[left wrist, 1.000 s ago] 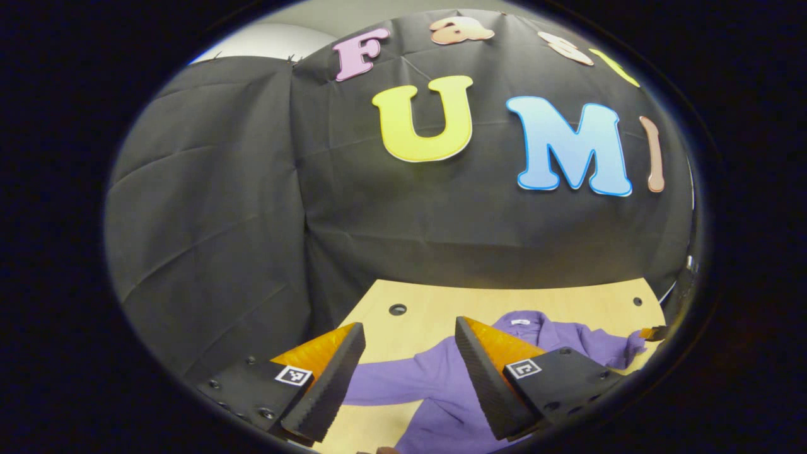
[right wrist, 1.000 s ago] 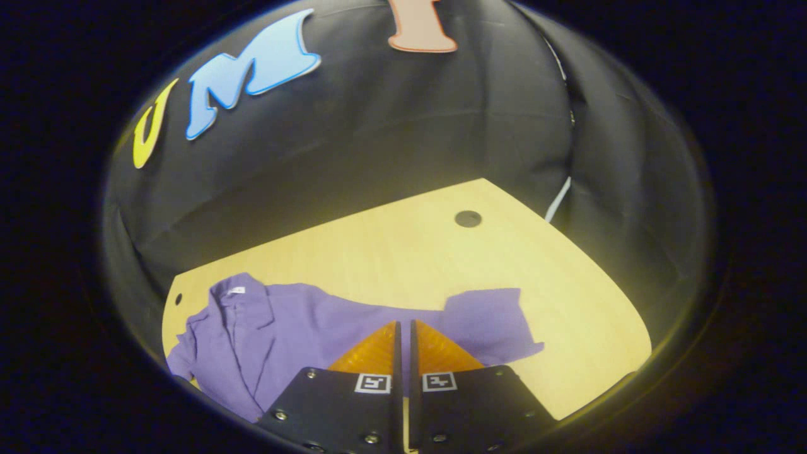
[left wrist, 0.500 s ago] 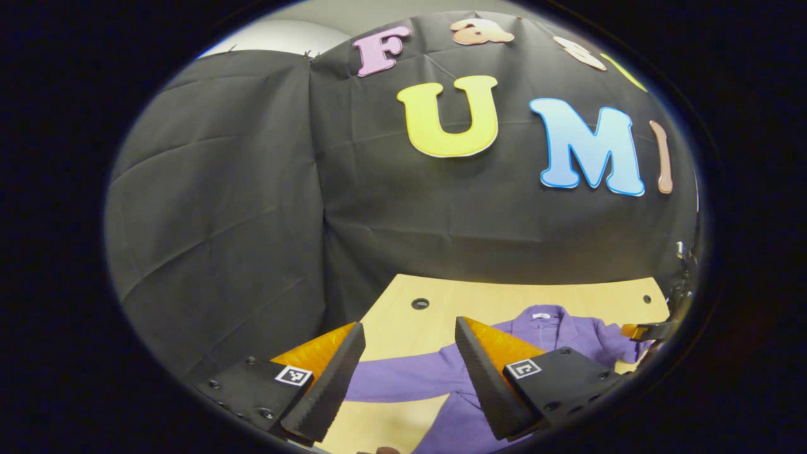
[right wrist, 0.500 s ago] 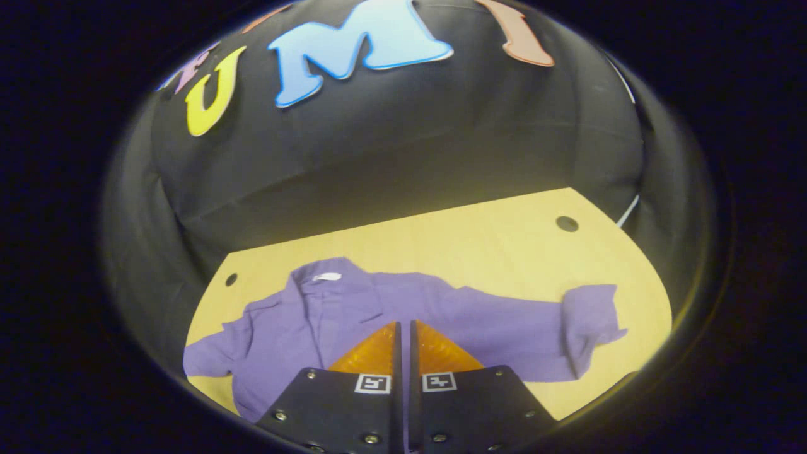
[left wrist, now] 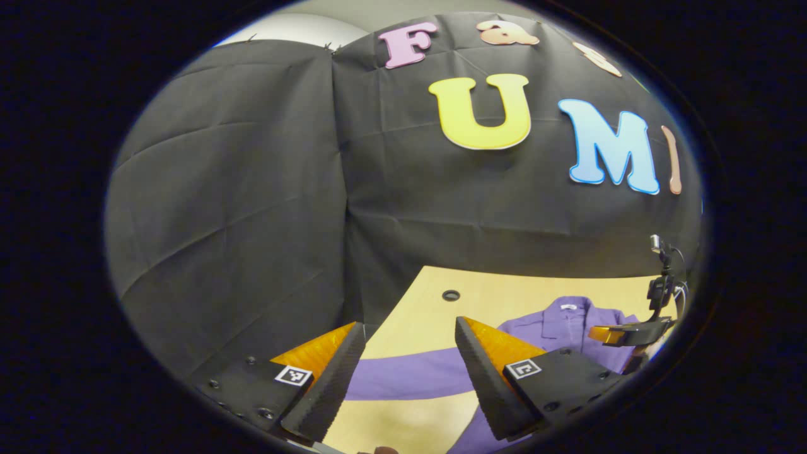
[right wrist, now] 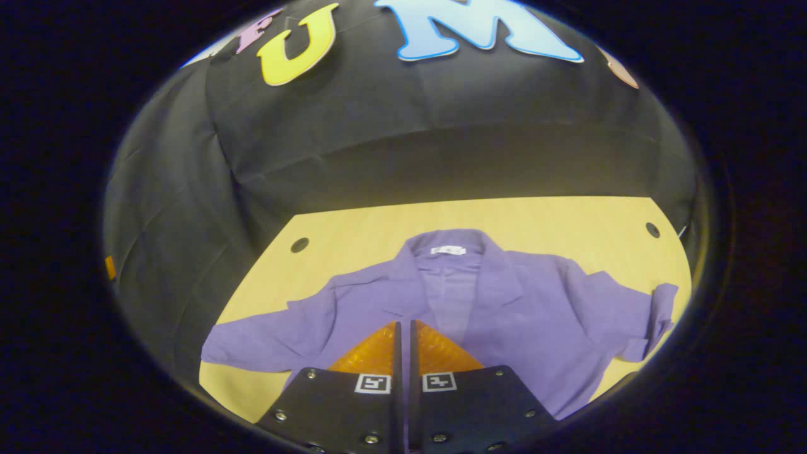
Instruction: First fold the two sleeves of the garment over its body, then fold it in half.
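Observation:
A purple shirt lies spread, front up, on the wooden table, its collar toward the booth wall. One sleeve stretches out flat to the left. The other sleeve is bunched, with its cuff doubled over. My right gripper hovers shut over the shirt's lower middle, with no cloth seen between its fingers. My left gripper is open above the outstretched sleeve, apart from it. In the left gripper view the right gripper hangs over the shirt's body.
The table has small round holes near its far corners. Black cloth walls close in the back and left sides. Bare wood lies beyond the collar and in front of the left sleeve.
The right gripper has swung left, from over the right sleeve to over the shirt's middle, and that sleeve's cuff is now doubled over. The left gripper has drifted left, staying open.

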Demonstrator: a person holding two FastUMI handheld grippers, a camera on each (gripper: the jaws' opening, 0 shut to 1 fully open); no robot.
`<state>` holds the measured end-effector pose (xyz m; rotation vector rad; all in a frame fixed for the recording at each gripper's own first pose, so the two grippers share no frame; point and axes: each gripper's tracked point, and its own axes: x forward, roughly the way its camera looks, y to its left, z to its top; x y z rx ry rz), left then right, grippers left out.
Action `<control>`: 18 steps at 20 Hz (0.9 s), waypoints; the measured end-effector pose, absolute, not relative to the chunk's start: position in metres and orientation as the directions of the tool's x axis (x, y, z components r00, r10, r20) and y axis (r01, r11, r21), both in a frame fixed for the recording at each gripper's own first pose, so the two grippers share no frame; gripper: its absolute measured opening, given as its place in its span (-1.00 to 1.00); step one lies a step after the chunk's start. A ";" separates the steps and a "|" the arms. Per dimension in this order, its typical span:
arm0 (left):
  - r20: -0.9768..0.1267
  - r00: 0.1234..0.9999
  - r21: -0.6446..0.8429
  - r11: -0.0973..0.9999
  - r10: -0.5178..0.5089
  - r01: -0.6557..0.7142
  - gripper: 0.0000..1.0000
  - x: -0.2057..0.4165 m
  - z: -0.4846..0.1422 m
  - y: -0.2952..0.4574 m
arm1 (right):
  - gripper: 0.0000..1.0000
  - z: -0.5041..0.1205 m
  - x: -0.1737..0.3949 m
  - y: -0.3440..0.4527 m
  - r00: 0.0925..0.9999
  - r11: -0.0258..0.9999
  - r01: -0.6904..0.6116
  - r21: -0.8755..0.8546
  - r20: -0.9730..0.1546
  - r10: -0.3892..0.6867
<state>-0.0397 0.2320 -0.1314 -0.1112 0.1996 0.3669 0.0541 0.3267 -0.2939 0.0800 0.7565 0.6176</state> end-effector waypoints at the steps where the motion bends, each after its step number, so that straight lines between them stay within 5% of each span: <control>1: -0.227 0.909 -0.074 0.924 0.350 -0.375 1.00 -0.041 -0.139 0.241 | -0.92 -0.295 0.050 0.336 0.548 0.813 -0.510 0.281 -0.622 0.559; 13: -0.359 0.878 -0.118 0.918 0.317 -0.380 1.00 -0.014 -0.246 0.308 | -0.92 -0.323 0.009 0.400 0.465 0.782 -0.571 0.249 -0.687 0.558; 14: -0.378 0.872 -0.121 0.918 0.311 -0.379 0.82 -0.010 -0.258 0.312 | -0.93 -0.325 0.007 0.402 0.464 0.784 -0.570 0.246 -0.691 0.554; 15: -0.398 0.867 -0.126 0.918 0.300 -0.376 1.00 -0.006 -0.270 0.313 | -0.93 -0.325 0.007 0.402 0.462 0.786 -0.568 0.244 -0.695 0.551; 18: -0.470 0.833 -0.127 0.912 0.292 -0.391 1.00 -0.003 -0.309 0.323 | -0.93 -0.326 0.006 0.400 0.465 0.794 -0.560 0.238 -0.703 0.539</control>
